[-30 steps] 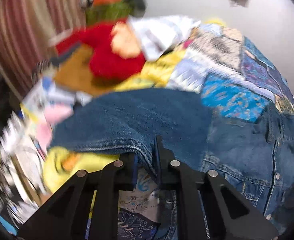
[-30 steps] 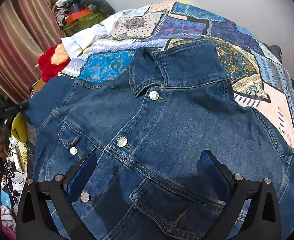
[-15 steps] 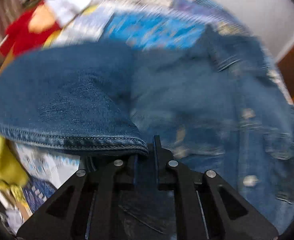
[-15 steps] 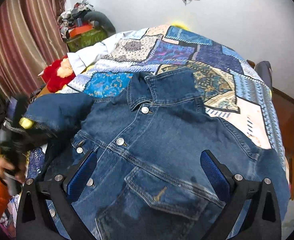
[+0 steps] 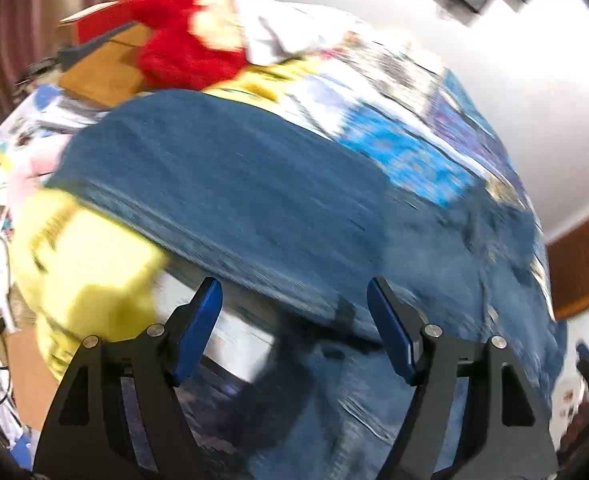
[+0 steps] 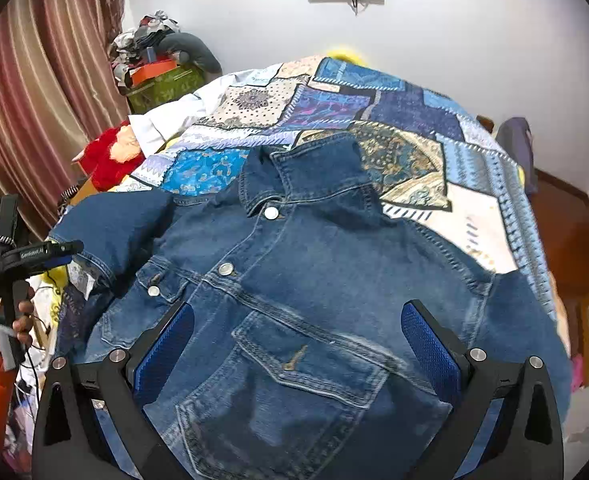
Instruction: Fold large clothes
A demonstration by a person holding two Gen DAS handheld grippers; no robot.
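Note:
A blue denim jacket (image 6: 314, 280) lies buttoned and front up on the bed, collar toward the far wall. Its left sleeve (image 6: 114, 220) rests at the bed's left edge. In the blurred left wrist view that sleeve (image 5: 234, 184) fills the middle. My left gripper (image 5: 292, 292) is at the sleeve's hem with its jaws opening; the blue pads (image 5: 198, 320) stand clear of the cloth. The right wrist view shows the left gripper (image 6: 74, 246) beside the cuff, held by a hand (image 6: 14, 316). My right gripper (image 6: 298, 312) hangs open over the chest pocket (image 6: 306, 364), gripping nothing.
A patchwork quilt (image 6: 474, 220) covers the bed. A red plush toy (image 6: 110, 160) and a white cloth (image 6: 166, 124) lie at its left side, with striped curtains (image 6: 34, 100) and a pile of boxes (image 6: 162, 84) behind. Something yellow (image 5: 94, 264) and clutter sit below the bed's left edge.
My left gripper, shut on the sleeve's hem before, has opened and let it go, and the sleeve now lies on the bed. My right gripper has drawn back and up.

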